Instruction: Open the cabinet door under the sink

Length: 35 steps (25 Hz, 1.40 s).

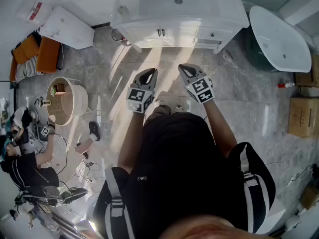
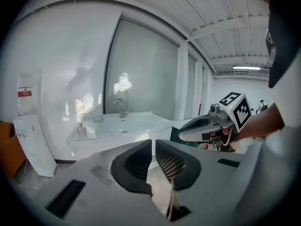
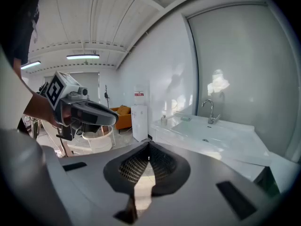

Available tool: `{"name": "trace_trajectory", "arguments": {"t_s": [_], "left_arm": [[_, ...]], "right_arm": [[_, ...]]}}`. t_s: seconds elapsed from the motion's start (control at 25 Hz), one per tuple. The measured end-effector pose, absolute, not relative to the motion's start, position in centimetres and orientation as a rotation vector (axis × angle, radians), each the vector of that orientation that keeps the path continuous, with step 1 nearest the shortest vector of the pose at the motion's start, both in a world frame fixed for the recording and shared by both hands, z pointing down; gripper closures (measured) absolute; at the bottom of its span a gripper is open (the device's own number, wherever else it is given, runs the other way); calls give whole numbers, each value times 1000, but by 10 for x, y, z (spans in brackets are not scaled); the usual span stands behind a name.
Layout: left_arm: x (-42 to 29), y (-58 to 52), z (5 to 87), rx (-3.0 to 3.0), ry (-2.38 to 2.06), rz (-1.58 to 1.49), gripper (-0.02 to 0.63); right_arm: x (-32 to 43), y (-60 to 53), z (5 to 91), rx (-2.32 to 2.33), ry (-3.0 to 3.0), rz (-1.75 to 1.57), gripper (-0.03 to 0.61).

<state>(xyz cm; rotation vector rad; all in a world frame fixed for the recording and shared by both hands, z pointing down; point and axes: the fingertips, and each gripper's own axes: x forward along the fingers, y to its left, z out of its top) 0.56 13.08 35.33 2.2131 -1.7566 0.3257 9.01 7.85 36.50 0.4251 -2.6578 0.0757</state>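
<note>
Sink cabinet point(image 1: 219, 34): standing ahead of both sets of jaws and well apart from them.
Sink point(image 1: 199, 6): set into the cabinet top, above the doors and beyond the jaw tips.
Cabinet door point(image 1: 143, 36): judged shut, its front lying flush; found ahead of the left jaws, below the basin.
Left gripper point(image 1: 151, 72): jaws drawn almost together, only a thin slit left between the pads; nothing is held.
Right gripper point(image 1: 185, 67): jaws closed tip to tip; nothing is held.
Door handles point(image 1: 161, 32): paired at the seam between the doors, ahead of and between the two sets of jaws; untouched.
Approach: the reach is judged not yet made. One set of jaws should be opened before arrival and closed squarely across one handle. The pull should follow the hinge arc, with the other gripper kept out of the door's swing.
</note>
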Motion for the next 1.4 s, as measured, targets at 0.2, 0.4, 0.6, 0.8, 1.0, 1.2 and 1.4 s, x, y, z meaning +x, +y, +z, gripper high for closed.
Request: {"name": "trace_trajectory", "arguments": {"t_s": [0.2,0.4,0.6,0.8,1.0,1.2,1.4], "left_arm": [[4,135,352,2212,-1756,314,580],[0,139,351,2202,-1748,299,580],[-19,141,362,2175,-1736,262,580],[-43,137,370,2183,-1701,268,580],[-90,128,381,2164,-1658,240,580],[-135,109,389,2193,-1596,214,580],[-169,84,399,2227,-1506,219,580]], "right_arm": [[87,84,365,418,-2662,70,520],[85,89,371,415,-2647,73,520],[76,85,378,456,-2614,79,520],[59,71,391,521,-2557,96,520],[28,58,402,560,-2511,99,520],[-10,45,405,620,-2477,125,520],[-39,30,411,711,-2442,163,520]]}}
